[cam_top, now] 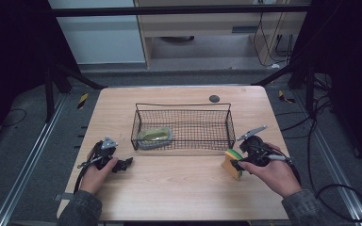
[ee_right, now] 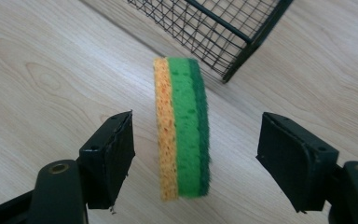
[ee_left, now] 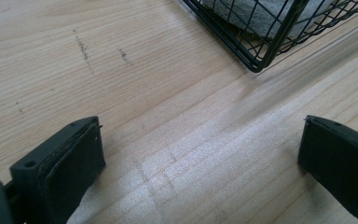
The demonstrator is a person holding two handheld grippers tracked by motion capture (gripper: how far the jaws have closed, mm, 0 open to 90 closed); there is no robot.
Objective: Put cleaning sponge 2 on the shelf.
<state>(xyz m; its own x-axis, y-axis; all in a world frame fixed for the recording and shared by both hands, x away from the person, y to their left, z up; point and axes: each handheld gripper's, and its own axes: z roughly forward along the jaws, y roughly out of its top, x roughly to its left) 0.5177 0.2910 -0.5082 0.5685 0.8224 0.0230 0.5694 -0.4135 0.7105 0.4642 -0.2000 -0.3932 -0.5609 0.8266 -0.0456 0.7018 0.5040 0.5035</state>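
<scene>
Here, pale wooden surface (cam_top: 179, 188), black wire basket (cam_top: 183, 126) mid-surface holding a grey-green item (cam_top: 154, 137), left hand-held gripper (ee_left: 200, 154) spread over bare wood, right hand-held gripper (ee_right: 196, 154) spread around a yellow-green sponge (ee_right: 182, 128) standing on edge by the basket's corner, pads not pressing it.

Dim high view, dark surroundings; brighter, sharp gripper views.

- I can read no text, label, brand or number on anything from here.
- I make out no legible sign on any surface either.
</scene>
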